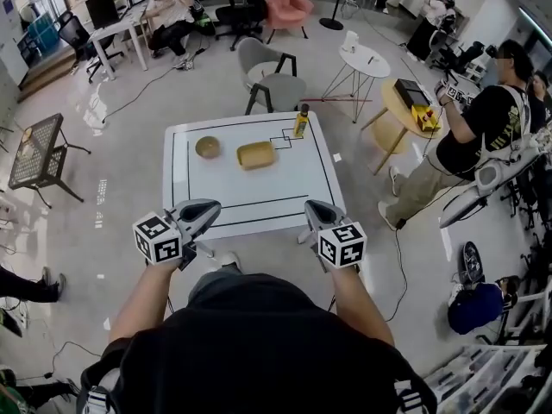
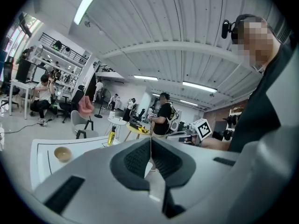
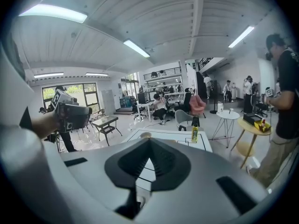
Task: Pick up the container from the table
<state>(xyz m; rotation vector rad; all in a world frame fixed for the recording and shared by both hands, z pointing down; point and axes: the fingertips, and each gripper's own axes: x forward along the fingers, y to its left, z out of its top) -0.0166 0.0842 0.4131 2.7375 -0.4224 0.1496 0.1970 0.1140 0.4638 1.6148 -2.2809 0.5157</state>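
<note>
A shallow yellow container [image 1: 256, 154] lies near the far middle of the white table [image 1: 285, 188]. Left of it sits a small tan bowl [image 1: 207, 147]; a yellow bottle [image 1: 301, 122] stands at the far right. Both grippers hover over the near edge, well short of the container. My left gripper [image 1: 208, 209] has its jaws together with nothing in them, and so does my right gripper [image 1: 313, 209]. The left gripper view shows shut pads [image 2: 140, 157], the bowl [image 2: 62, 154] and bottle [image 2: 111, 135]. The right gripper view shows shut pads [image 3: 161, 164], the bowl [image 3: 145, 135] and bottle [image 3: 195, 134]. The jaws hide the container there.
A grey chair [image 1: 272, 80] stands just behind the table. To the right are a white round side table [image 1: 364, 59], a yellow round table [image 1: 405, 110] and a standing person [image 1: 483, 136]. A black wire table [image 1: 36, 149] stands at the left.
</note>
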